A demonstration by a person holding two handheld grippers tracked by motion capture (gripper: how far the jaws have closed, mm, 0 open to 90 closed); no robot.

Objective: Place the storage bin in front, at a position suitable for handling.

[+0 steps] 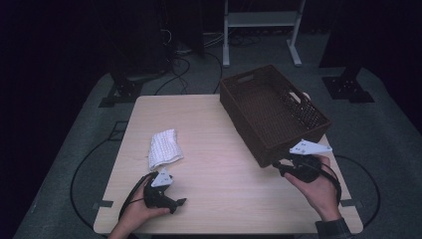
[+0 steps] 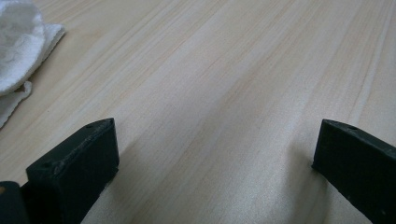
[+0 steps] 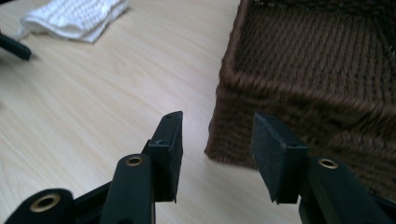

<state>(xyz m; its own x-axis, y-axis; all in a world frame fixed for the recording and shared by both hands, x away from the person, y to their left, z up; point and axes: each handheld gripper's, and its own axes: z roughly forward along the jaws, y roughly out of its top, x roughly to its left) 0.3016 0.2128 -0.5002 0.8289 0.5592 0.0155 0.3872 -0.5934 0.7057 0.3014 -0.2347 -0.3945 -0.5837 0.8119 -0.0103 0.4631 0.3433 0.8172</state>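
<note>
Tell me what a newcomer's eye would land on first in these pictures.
The dark brown woven basket draws the eye first: it sits empty at the far right of the pale wooden table, turned at an angle. Next comes the folded white cloth lying left of centre. The right gripper points at the basket's near corner with open jaws, and the left gripper rests wide open over bare wood.

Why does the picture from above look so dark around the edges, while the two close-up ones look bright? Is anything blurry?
High view: light falls on the table alone; the floor and room behind fade to black. Left gripper view: bright and even, with the white cloth nearly washed out and the near jaws soft. Right gripper view: the basket weave is fairly sharp, while the jaws close to the lens blur slightly.
</note>
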